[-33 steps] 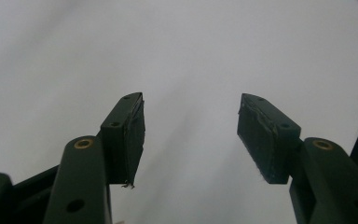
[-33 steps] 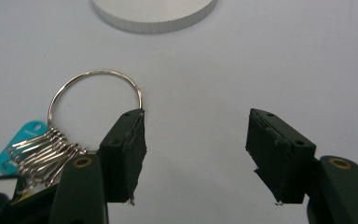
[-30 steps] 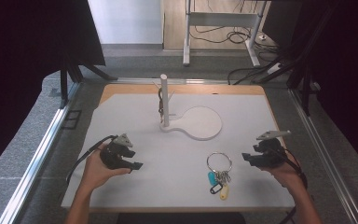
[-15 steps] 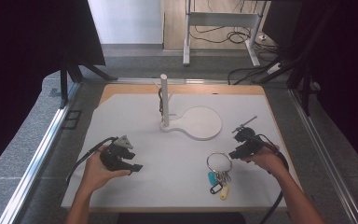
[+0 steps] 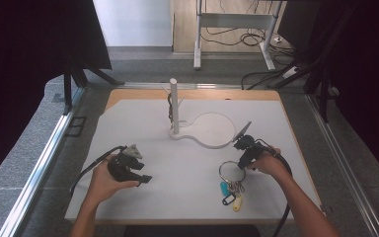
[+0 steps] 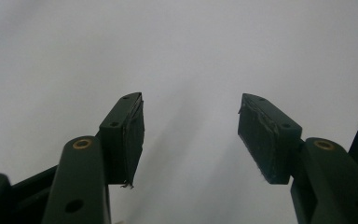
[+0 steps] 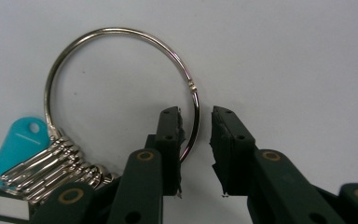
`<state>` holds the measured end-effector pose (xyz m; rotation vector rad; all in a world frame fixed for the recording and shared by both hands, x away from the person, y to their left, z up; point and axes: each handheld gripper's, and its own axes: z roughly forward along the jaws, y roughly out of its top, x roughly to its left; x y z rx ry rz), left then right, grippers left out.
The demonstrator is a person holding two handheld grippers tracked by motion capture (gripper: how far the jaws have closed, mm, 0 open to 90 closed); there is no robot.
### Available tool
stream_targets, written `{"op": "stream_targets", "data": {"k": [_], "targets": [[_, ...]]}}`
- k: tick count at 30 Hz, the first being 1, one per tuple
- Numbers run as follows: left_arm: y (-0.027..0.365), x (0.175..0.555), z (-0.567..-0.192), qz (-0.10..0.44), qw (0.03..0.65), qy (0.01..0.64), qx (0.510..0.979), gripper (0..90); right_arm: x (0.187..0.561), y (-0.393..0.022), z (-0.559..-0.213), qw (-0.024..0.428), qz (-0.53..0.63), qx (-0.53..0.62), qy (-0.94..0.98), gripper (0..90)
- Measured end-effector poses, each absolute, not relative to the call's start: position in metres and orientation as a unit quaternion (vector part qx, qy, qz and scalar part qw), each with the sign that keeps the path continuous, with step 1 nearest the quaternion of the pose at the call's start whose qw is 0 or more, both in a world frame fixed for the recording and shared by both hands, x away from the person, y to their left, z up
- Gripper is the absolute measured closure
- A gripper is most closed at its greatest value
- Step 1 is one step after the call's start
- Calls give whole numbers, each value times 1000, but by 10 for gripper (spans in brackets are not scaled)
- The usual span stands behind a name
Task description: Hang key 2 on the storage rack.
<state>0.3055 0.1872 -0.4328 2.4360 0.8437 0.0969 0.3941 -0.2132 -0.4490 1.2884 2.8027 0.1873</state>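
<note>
Key ring (image 7: 121,88) wire lies between the right hand-held gripper (image 7: 196,140)'s narrowly parted, just-closing jaws, ungripped.

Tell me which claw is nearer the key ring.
Right. The right claw straddles the key ring, its jaws just closing with a gap left; the left claw sits well off to the ring's left.

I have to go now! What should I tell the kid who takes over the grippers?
Right gripper: down at the key ring, jaws have just been closing, one each side of the wire, a gap showing, not yet gripping.
Left gripper: open, empty, over the white mat.
The ring lies flat on the mat with its keys and tags, in front of the stand.
Done: reaching the ring.
Left, I think: pinch the ring, lift it, probably hang it on the stand.
</note>
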Motion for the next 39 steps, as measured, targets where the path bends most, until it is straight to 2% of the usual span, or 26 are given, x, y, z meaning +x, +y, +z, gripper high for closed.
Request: {"op": "stream_targets", "data": {"k": [9, 15, 27, 39], "targets": [[187, 305, -434, 38, 274, 314, 908, 415, 397, -208, -456, 16, 34, 421, 906, 775], [186, 305, -434, 37, 271, 315, 909, 414, 398, -204, -456, 13, 20, 426, 904, 835], [186, 305, -434, 42, 266, 317, 909, 412, 402, -209, -455, -12, 28, 433, 901, 867], [187, 305, -434, 43, 263, 316, 911, 412, 399, -217, -403, -33, 82, 414, 906, 873]]}}
